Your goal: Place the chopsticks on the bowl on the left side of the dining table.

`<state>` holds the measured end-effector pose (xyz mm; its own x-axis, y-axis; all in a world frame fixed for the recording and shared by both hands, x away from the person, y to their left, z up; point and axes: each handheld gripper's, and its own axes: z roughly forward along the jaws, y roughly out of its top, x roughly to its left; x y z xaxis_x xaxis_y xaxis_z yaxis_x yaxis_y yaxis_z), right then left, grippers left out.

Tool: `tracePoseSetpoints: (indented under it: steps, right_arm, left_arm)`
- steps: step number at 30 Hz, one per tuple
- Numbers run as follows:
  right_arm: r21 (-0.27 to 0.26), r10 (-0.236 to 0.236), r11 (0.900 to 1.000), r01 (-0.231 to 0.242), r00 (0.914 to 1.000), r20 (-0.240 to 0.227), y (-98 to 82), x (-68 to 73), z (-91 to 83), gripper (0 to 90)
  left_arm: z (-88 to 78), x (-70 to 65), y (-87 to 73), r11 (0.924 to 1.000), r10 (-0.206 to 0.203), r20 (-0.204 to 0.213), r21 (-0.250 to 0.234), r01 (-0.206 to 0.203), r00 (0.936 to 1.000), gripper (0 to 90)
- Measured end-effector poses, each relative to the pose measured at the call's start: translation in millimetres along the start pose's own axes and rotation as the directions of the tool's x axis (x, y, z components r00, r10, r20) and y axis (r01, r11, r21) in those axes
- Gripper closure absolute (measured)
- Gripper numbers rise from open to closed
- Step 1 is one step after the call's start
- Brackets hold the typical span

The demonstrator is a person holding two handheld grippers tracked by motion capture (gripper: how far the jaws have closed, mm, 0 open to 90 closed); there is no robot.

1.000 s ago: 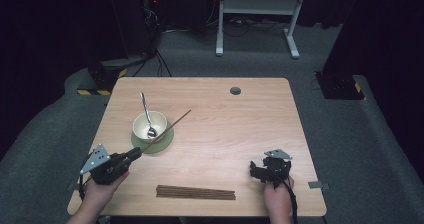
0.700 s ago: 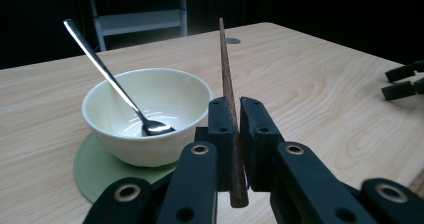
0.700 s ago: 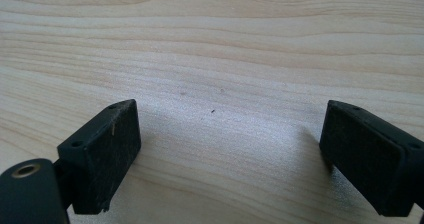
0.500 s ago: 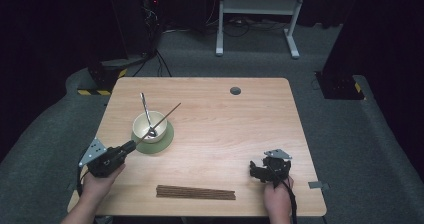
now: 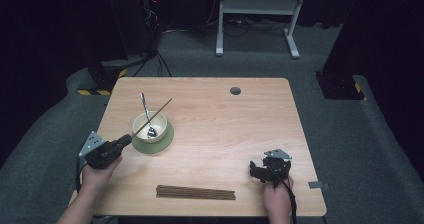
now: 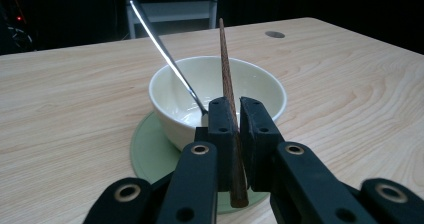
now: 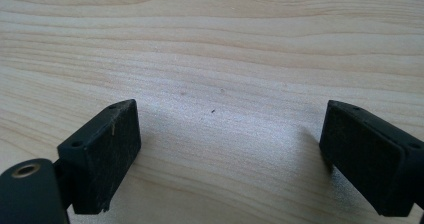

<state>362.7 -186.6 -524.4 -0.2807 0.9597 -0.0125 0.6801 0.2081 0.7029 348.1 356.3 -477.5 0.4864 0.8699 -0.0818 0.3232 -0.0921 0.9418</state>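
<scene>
A cream bowl (image 5: 149,128) stands on a green round mat (image 5: 165,140) at the table's left, with a metal spoon (image 5: 145,113) leaning in it. My left gripper (image 5: 125,141) sits just left of the bowl, shut on a dark wooden chopstick (image 5: 155,115) that slants up over the bowl's rim. In the left gripper view the chopstick (image 6: 227,89) stands clamped between the pads, in front of the bowl (image 6: 220,96) and spoon (image 6: 167,59). My right gripper (image 5: 256,170) rests near the front right of the table; in its own view the right gripper (image 7: 230,154) stands open over bare wood.
A row of several dark chopsticks (image 5: 196,192) lies along the front edge between the two hands. The wooden table (image 5: 240,129) has a round cable hole (image 5: 235,90) at the back. A white frame and dark equipment stand on the floor beyond.
My left gripper has drawn back toward the left front with the chopstick, so its tip now reaches less far over the bowl. The right gripper has stayed put.
</scene>
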Motion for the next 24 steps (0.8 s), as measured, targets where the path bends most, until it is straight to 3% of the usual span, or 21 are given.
tracePoseSetpoints:
  steps: [8, 24]
  right_arm:
    - [0.000, 0.000, 1.000, 0.000, 1.0000, 0.000, 0.0, 0.0, 0.0, 9.2]
    - [0.000, -0.007, 1.000, 0.007, 1.0000, -0.003, 0.0, 0.5, -0.1, 9.3]
  left_arm:
    - [2.6, 6.8, -2.4, 0.9999, -0.013, -0.017, 0.007, 0.013, 0.9998, 83.9]
    - [10.2, 3.8, -6.2, 0.9989, 0.006, -0.010, 0.047, -0.006, 0.9999, 83.8]
